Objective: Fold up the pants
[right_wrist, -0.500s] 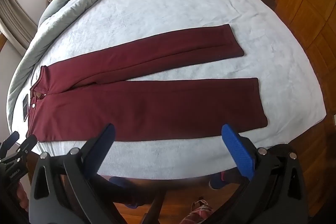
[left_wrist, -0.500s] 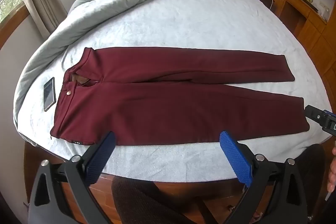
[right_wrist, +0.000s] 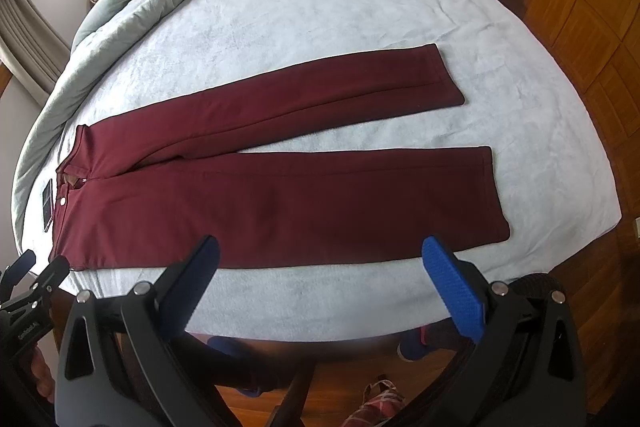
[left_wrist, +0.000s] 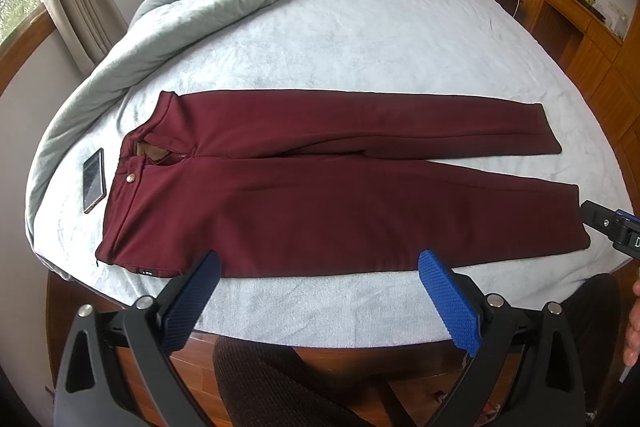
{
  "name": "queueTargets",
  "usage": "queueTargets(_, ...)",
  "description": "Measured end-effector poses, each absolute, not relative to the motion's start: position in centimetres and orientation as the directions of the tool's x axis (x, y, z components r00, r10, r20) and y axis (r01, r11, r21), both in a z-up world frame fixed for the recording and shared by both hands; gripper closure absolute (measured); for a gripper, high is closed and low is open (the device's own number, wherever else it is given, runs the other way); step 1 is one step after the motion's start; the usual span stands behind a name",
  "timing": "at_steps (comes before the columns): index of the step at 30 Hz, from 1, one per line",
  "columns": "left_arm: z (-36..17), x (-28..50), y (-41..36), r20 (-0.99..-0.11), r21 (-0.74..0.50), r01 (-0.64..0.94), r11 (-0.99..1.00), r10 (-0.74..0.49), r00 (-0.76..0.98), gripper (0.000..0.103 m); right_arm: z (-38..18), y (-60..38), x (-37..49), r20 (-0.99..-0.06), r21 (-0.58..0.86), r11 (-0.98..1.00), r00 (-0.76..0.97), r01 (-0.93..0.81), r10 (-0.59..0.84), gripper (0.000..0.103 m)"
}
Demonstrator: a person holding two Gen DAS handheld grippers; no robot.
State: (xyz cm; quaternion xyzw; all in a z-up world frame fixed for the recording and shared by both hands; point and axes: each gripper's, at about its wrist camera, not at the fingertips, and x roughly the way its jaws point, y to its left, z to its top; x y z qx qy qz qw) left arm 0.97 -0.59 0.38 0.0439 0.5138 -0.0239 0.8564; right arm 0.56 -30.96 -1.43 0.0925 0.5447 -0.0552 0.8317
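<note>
Pants (left_wrist: 328, 195) lie flat on bed (left_wrist: 360, 39), legs splayed. Both our grippers, left (left_wrist: 318, 301) & right (right_wrist: 320, 291), hover w/ fingers wide open, empty. Risk: phone (left_wrist: 93, 180) just beside waistband gets snagged; thick fabric may slip, bunch.

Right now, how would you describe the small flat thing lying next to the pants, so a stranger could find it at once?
Start at the bed, spread with a pale blue sheet. The dark red pants lie flat across it, and just beyond their waistband lies a phone, screen up. It is the only hard, glossy, dark rectangle among soft fabrics.
</note>
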Motion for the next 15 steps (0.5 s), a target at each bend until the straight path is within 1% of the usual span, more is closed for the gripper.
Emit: queueTargets(15, 0.23, 1.20, -0.70, -0.885, 0.048, 0.089, 0.995, 0.001, 0.465, 0.004, -1.35, -31.02, 0.59, -0.916, 0.092, 0.976, 0.402, 0.196, 0.006, 0.002)
